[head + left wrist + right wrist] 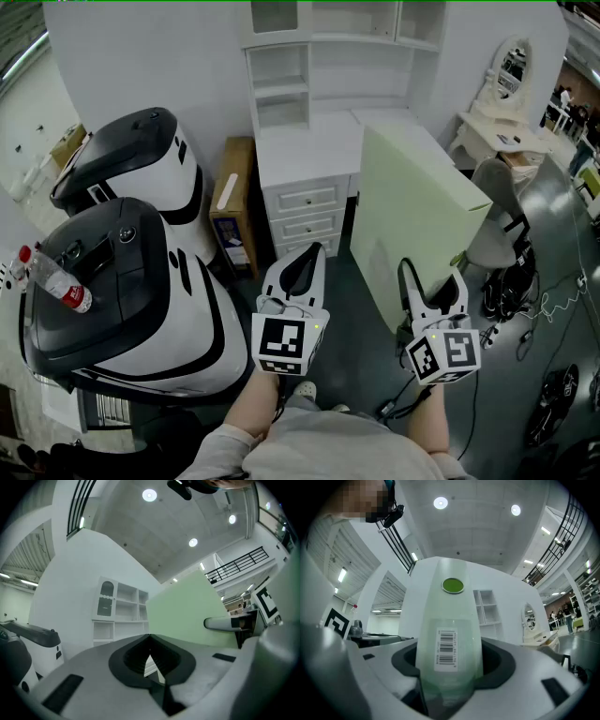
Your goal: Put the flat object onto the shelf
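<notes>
Pale green board (412, 211) stands on edge, tilted, before white shelf unit (281, 84). It is not yet on it.

Right hand-held gripper (431, 286) clamped on board's near edge, barcode label between jaws. Left hand-held gripper (305, 264) closed, empty, just beside board.

Board looks thin, stiff and smooth-faced, probably light but unwieldy, so a single edge grip invites swinging. Best taken mid-edge, with second hold further along the same edge.
</notes>
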`<act>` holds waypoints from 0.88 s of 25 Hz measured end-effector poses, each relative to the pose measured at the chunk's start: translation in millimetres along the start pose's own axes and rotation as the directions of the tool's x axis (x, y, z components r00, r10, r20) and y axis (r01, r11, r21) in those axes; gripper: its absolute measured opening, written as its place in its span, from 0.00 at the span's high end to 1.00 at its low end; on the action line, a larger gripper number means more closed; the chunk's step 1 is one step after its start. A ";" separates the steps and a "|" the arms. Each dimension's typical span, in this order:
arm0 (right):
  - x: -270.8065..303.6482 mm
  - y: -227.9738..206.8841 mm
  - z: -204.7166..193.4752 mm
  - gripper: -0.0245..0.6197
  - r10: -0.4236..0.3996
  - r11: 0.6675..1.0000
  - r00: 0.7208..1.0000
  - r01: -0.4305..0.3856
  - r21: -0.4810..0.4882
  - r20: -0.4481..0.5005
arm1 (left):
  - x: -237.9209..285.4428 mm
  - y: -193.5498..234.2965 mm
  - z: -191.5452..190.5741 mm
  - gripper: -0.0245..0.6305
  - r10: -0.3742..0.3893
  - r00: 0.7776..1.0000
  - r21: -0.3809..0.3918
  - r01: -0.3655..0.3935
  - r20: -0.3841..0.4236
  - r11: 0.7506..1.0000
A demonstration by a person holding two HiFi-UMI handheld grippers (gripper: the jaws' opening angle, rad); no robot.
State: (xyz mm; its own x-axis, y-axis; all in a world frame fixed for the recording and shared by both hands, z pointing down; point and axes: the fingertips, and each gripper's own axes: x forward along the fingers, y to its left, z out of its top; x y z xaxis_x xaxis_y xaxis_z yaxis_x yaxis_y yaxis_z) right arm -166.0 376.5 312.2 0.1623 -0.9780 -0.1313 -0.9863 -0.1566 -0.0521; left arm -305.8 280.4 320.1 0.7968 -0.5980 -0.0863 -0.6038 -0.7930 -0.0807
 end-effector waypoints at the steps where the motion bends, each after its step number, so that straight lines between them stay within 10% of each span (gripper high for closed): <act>1: 1.2 2.8 -0.6 0.52 -0.001 1.000 1.000 0.001 0.006 0.002 | 0.7 3.5 1.4 0.94 -0.002 1.000 0.005 0.002 0.002 1.000; 22: 49.5 10.6 -15.8 0.52 -0.034 0.999 0.999 0.034 -0.007 -0.014 | 38.7 44.1 -6.5 0.94 -0.048 0.999 -0.018 0.048 0.019 0.999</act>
State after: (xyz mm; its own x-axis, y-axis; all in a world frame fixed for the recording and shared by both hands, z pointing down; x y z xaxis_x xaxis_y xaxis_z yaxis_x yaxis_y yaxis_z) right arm -169.0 324.2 320.8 0.1950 -0.9740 -0.1151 -0.9805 -0.1904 -0.0493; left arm -301.4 221.5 319.6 0.8244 -0.5569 -0.1013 -0.5641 -0.8230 -0.0672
